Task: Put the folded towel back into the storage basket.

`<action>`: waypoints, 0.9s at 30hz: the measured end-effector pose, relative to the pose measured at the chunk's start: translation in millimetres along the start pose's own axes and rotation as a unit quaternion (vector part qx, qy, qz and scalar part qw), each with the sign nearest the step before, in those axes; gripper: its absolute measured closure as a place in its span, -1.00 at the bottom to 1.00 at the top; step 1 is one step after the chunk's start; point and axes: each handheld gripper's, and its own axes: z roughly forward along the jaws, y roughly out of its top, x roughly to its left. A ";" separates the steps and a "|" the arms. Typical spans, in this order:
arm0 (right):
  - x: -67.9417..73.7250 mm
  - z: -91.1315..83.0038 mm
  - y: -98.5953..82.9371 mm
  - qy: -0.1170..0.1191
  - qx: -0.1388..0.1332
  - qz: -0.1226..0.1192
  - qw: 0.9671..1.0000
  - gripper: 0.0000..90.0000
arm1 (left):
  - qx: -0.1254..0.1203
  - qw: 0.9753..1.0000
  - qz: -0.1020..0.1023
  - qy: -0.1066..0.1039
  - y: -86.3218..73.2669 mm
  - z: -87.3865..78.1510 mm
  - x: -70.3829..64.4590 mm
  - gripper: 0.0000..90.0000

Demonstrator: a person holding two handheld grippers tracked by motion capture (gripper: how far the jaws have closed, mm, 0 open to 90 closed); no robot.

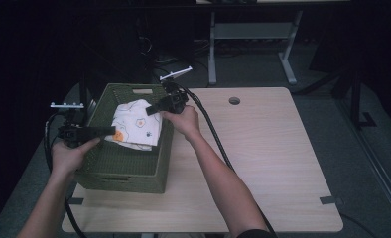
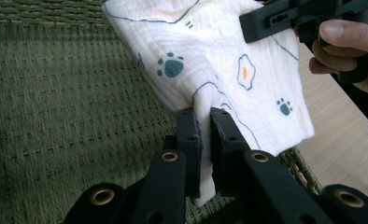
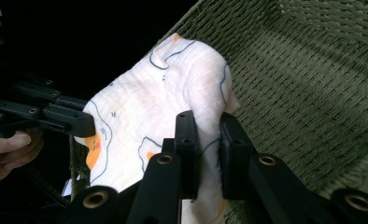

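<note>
A white cloth [image 1: 136, 124] printed with paw marks and fried eggs hangs spread over the green woven basket [image 1: 134, 171] at the table's left. My left gripper [image 1: 111, 131] is shut on the cloth's near left edge; a fold of the cloth [image 2: 229, 60] sits pinched between its jaws [image 2: 205, 123]. My right gripper [image 1: 151, 110] is shut on the far right edge, the cloth [image 3: 145, 116] bunched between its jaws [image 3: 205, 128]. The cloth is held taut above the basket's inside, its lower edge draped over the right wall.
The basket's woven floor [image 2: 70, 102] lies under the cloth. To the right the wooden table [image 1: 263, 148] has a round cable hole [image 1: 234, 100] near its back edge. A black cable [image 1: 213, 134] trails from the right gripper across the table. Dark floor and desk legs lie behind.
</note>
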 end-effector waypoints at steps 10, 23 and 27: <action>-1.1 18.8 -2.6 -0.001 0.007 -0.002 1.000 0.77 | 0.012 1.000 -0.007 0.013 -7.9 0.4 11.3 0.86; -3.6 34.9 -6.9 -0.006 0.016 -0.001 1.000 0.75 | 0.025 0.999 -0.015 0.026 -16.5 5.2 19.7 0.86; -3.8 36.6 -7.6 -0.007 0.019 -0.005 1.000 0.75 | 0.028 0.999 -0.018 0.027 -18.6 6.6 20.8 0.85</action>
